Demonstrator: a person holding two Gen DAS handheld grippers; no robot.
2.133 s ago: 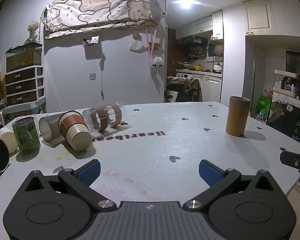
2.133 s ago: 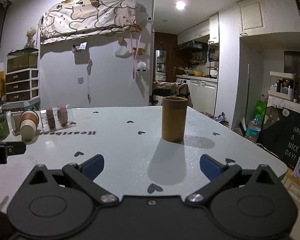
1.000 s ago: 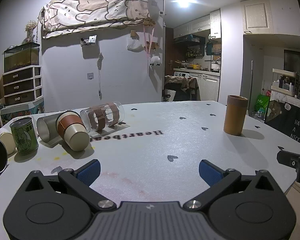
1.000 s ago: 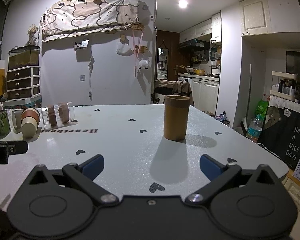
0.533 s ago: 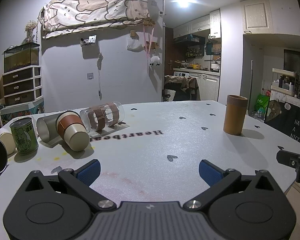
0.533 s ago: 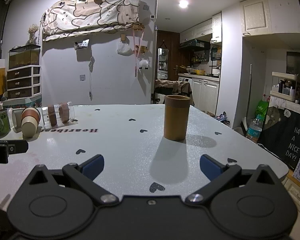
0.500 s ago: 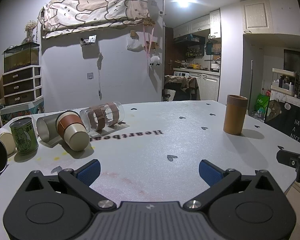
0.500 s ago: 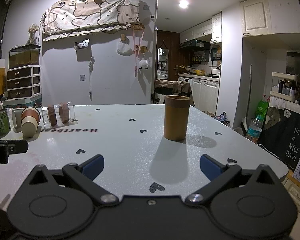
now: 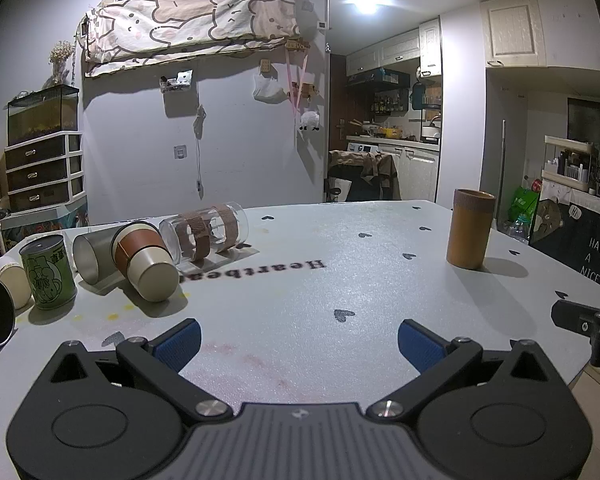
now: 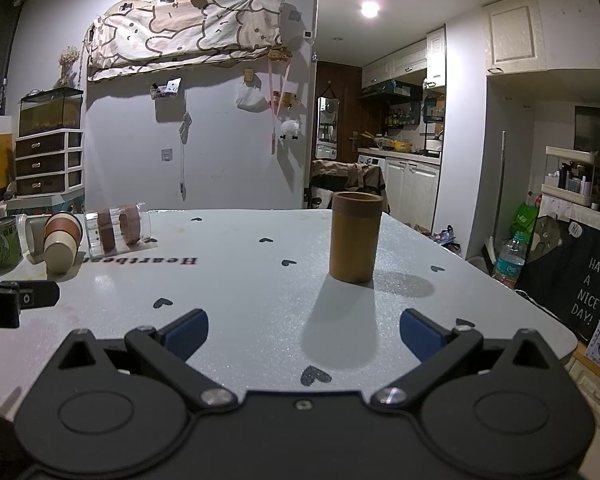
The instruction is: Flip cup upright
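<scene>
Both grippers hung over the near edge of the bench (image 9: pixel 300 288) with fingers wide and empty: the left gripper (image 9: pixel 299 340) faced the cluster of tipped cups at the far left, the right gripper (image 10: pixel 303 330) faced the brown cup (image 10: pixel 355 237), which stood upright and well apart from them. One cup being up already, the step in hand looked like choosing the next. The sleeved cup (image 9: pixel 146 266) lay on its side, base toward the camera, touching the steel cup (image 9: pixel 92 254) and just beside the glass (image 9: pixel 204 234); the left would need to advance, close across its body, lift clear and rotate it mouth-up
</scene>
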